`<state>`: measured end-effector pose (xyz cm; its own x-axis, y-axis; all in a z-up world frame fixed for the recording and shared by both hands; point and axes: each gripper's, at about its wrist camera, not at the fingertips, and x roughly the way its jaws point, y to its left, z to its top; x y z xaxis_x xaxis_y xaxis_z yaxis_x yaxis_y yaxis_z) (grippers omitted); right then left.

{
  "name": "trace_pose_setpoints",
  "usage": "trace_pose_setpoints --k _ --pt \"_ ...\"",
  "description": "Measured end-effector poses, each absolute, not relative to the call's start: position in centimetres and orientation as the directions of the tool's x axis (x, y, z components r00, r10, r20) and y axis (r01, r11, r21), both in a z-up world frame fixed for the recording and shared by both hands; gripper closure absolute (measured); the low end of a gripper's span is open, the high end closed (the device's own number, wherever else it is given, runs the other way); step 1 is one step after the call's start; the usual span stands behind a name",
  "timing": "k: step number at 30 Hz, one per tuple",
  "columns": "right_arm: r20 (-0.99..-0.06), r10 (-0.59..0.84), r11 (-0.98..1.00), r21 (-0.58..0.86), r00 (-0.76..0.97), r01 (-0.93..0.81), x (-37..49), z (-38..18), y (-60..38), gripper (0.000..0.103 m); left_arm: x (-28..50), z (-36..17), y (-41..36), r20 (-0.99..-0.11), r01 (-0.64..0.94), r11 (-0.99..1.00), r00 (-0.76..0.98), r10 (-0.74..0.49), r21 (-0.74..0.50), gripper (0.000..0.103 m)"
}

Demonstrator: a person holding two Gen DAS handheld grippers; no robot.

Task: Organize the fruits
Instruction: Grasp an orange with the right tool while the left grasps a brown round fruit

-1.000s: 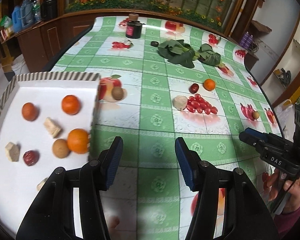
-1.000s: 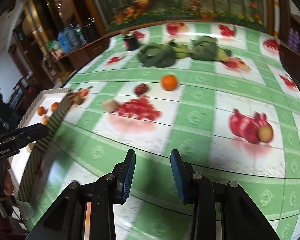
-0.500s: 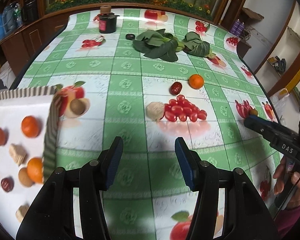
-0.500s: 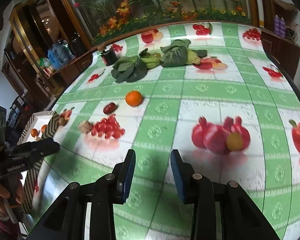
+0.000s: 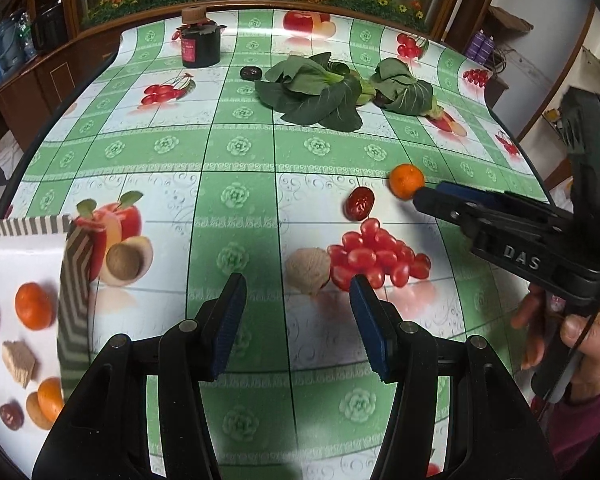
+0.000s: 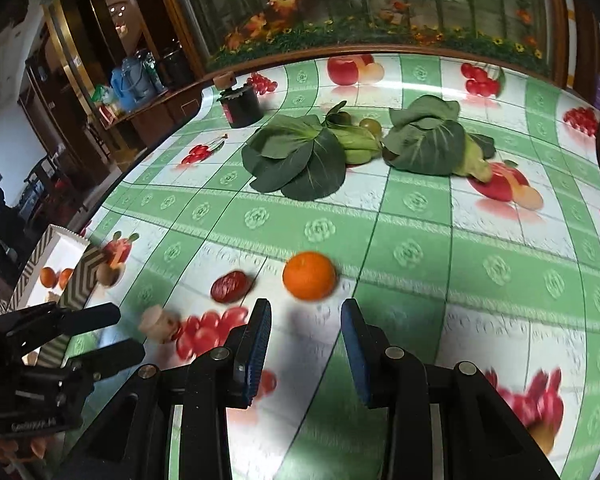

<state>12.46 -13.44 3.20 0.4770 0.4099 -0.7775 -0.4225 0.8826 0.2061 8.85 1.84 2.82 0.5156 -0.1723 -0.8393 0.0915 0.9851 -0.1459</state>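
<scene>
A small orange [image 6: 309, 275] lies on the green checked tablecloth just ahead of my right gripper [image 6: 305, 332], which is open and empty. Left of the orange lie a red date [image 6: 230, 286] and a beige walnut-like lump [image 6: 158, 322]. In the left wrist view, my left gripper [image 5: 296, 320] is open and empty, with the beige lump [image 5: 308, 270] just beyond its fingertips. The date [image 5: 359, 203] and the orange [image 5: 406, 181] lie further off. The right gripper's tip [image 5: 422, 198] nearly touches the orange. A white tray [image 5: 74, 280] with a striped rim at the left holds several fruits and wafer pieces.
Two bunches of leafy greens [image 5: 316, 92] lie across the far half of the table, with a dark jar [image 5: 201, 46] and a small dark lid [image 5: 251, 73] beyond them. The cloth carries printed fruit pictures. A brown round thing [image 5: 122, 261] lies by the tray's corner. A hand [image 5: 580, 332] holds the right gripper.
My left gripper has slid right, away from the tray, and now faces the beige lump. My right gripper has moved forward and left until the orange lies just ahead of its fingers.
</scene>
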Motion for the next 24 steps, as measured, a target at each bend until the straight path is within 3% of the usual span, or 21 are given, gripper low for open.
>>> trace_pose_setpoints --k 24 --pt "-0.783 0.395 0.878 0.167 0.480 -0.449 14.4 2.2 -11.8 0.068 10.4 1.6 0.3 -0.848 0.095 0.988 0.508 -0.154 -0.123 0.049"
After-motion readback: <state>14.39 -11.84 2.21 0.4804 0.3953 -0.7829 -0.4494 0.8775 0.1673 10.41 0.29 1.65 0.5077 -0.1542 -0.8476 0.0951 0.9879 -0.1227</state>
